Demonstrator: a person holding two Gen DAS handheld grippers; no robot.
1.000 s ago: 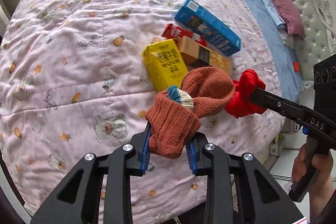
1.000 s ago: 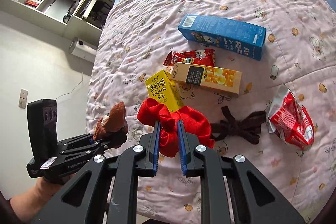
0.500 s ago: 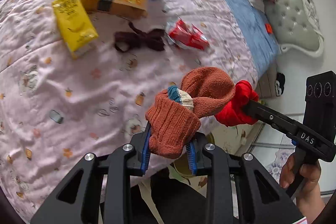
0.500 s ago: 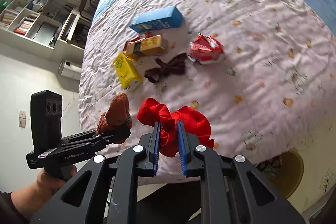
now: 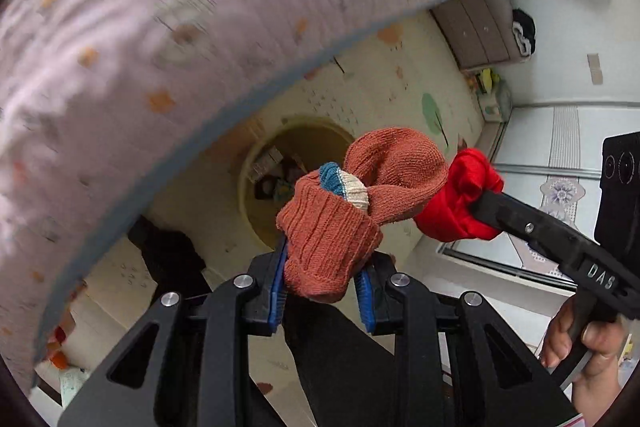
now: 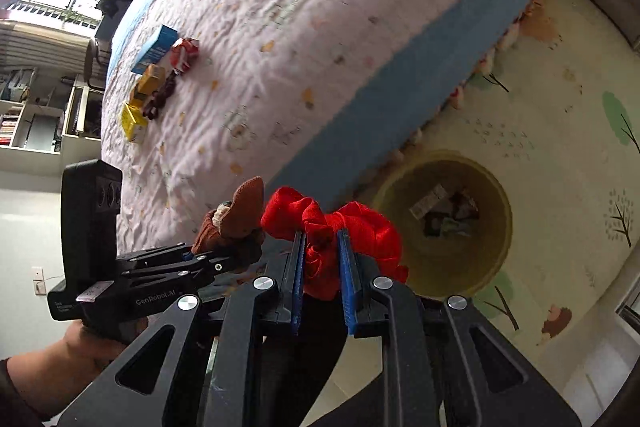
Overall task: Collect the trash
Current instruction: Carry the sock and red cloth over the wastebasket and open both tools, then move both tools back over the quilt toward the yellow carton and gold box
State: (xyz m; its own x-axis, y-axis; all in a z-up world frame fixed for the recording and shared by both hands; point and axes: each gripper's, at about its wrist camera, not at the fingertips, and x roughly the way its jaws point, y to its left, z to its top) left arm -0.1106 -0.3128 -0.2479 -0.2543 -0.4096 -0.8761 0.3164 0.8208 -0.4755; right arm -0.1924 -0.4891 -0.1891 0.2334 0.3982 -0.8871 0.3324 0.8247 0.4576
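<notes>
We see the bed with its pink printed quilt filling the upper part of both views, its blue edge above a cream play mat. On the mat beside the bed stands a round yellow bin with scraps inside. On the far part of the quilt lie a blue box, a red snack wrapper and a yellow carton. Our left gripper is clamped on a rolled rust-brown sock, held above the bin. Our right gripper is clamped on a bunched red cloth, just beside the sock and near the bin.
</notes>
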